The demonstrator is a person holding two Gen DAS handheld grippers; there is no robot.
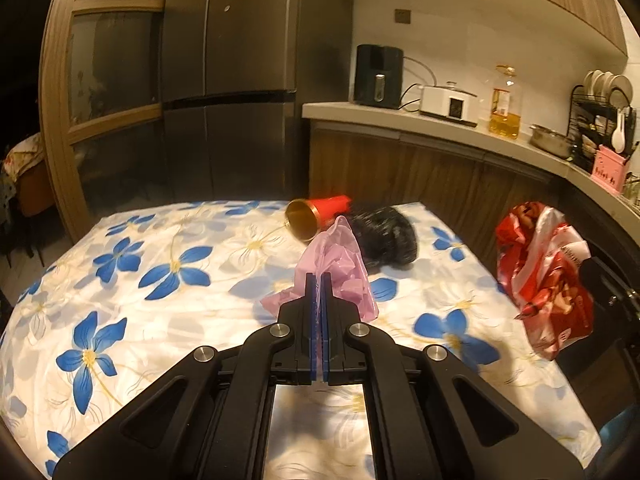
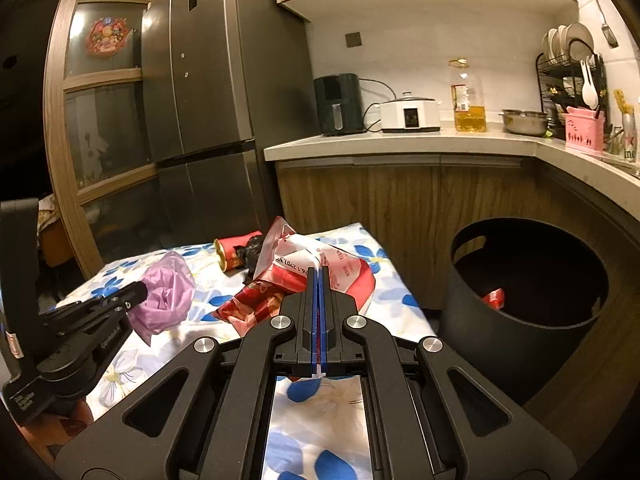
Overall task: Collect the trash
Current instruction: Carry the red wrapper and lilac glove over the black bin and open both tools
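My left gripper is shut on a crumpled pink plastic bag, lifted a little above the flowered tablecloth. In the right wrist view the same pink bag hangs from the left gripper at the left. My right gripper is shut on a red and white plastic bag, which also shows at the right of the left wrist view as the red and white bag. A red cup with a gold inside lies on its side beside a black crumpled bag. A black bin stands right of the table.
The table's right edge runs close to wooden cabinets under a counter with an air fryer, a cooker, an oil bottle and a dish rack. A dark fridge stands behind the table. Something red lies inside the bin.
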